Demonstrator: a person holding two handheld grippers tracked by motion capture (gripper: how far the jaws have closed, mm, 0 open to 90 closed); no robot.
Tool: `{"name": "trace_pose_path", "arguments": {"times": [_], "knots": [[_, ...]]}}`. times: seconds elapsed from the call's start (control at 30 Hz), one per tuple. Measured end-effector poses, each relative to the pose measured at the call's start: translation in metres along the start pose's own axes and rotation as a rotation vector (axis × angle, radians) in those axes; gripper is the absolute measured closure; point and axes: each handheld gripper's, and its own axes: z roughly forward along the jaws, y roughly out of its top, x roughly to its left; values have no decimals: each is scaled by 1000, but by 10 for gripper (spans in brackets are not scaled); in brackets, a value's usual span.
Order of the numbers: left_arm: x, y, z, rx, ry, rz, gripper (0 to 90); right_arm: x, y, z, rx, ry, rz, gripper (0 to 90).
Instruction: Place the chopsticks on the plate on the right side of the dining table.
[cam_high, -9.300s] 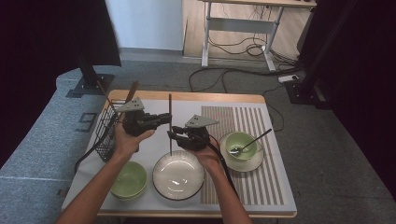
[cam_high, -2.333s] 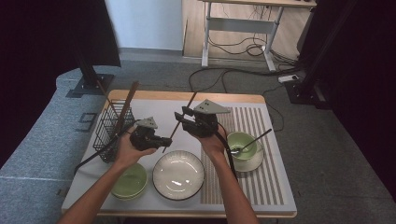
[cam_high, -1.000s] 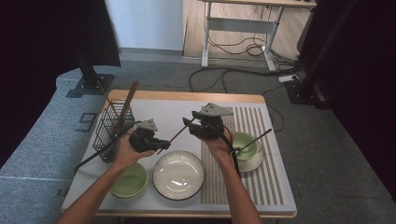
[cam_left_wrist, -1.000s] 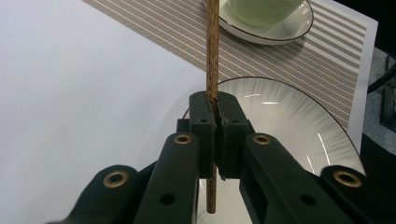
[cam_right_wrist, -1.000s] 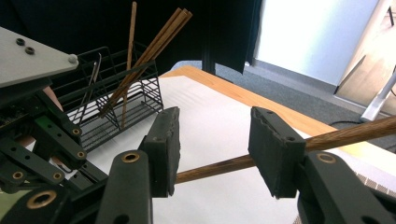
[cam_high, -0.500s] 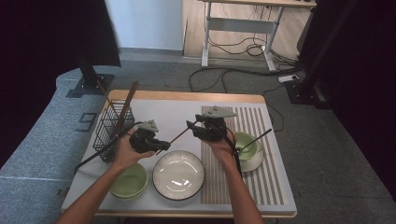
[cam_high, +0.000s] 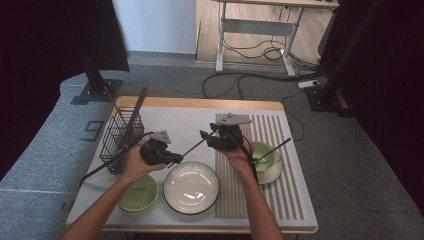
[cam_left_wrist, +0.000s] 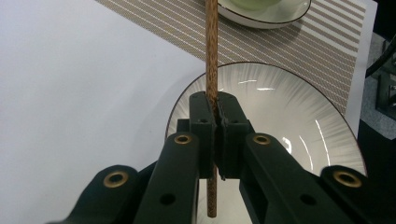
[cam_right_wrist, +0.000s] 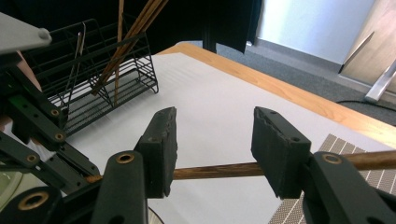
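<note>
Left gripper (cam_left_wrist: 215, 109) clenched on the brown wooden chopstick (cam_left_wrist: 211, 56), right gripper (cam_right_wrist: 212, 140) with jaws just opening and released around it: one-ended hold could let it swing onto the white ribbed plate (cam_left_wrist: 299, 116)

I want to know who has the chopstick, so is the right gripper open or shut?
Open. The right gripper has a clear gap between its pads, with the chopstick passing behind them.

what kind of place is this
Probably a lab or office room set up for recording, not a home: a dining table staged with bowls, a height-adjustable desk behind, loose cables on grey carpet.
</note>
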Motion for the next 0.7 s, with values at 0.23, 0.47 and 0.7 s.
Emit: {"name": "trace_pose_path", "arguments": {"times": [0.23,0.47,0.7], "knots": [[0,0,-2,8,-13,4,866,-2,-1,-2,26,49,-35,484],[0,0,-3,15,-26,2,866,-3,-5,-3,83,65,-103,465],[0,1,-4,19,-43,-5,866,0,-10,-5,116,95,-166,439]]}}
